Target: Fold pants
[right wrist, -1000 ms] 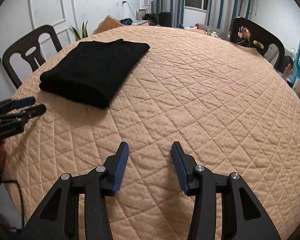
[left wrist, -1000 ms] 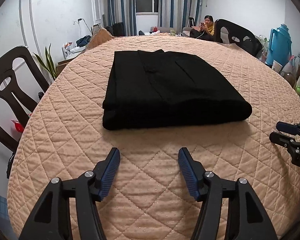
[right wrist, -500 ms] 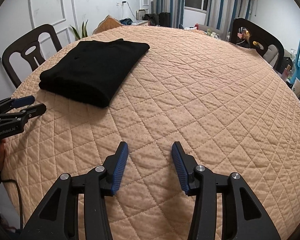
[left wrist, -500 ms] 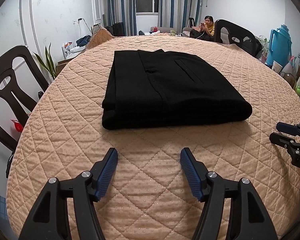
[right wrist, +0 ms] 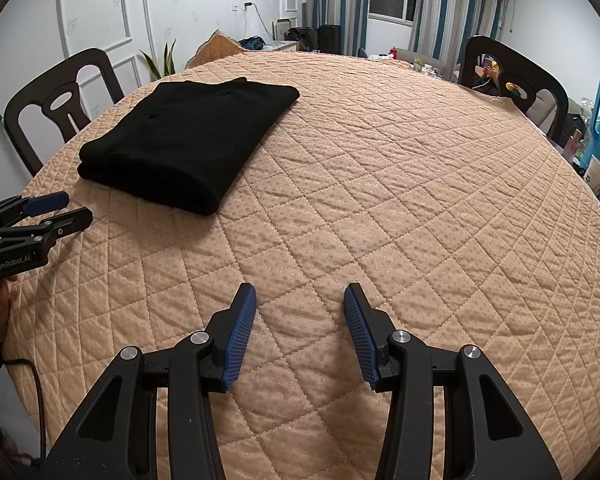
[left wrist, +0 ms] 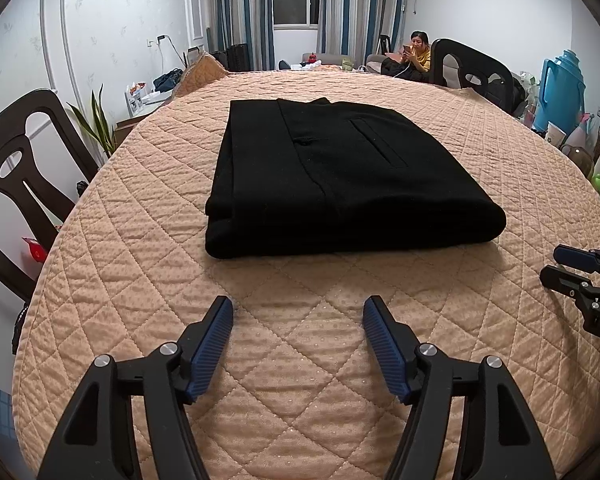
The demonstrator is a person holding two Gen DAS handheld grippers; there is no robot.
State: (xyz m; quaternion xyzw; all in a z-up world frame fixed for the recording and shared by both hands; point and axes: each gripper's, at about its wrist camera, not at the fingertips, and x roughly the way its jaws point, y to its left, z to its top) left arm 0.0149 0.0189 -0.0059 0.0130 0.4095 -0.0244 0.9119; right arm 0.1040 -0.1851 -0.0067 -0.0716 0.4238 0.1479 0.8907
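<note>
Black pants folded, soft rectangle on quilted cloth; L tongs just widening, R tongs released, both empty.

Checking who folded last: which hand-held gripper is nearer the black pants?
The left hand-held gripper; the folded pants lie straight ahead of it, off to the side of the right one.

— What do your pants look like right now?

— You've got black pants folded into a thick, flat rectangular stack on the quilted cover. A slit pocket and a small button show on the top layer.

— Where do they lie?

— In your left wrist view, at twelve o'clock, dead ahead, rounded fold edge facing you. In your right wrist view, at ten o'clock, well apart from centre, lying flat.
</note>
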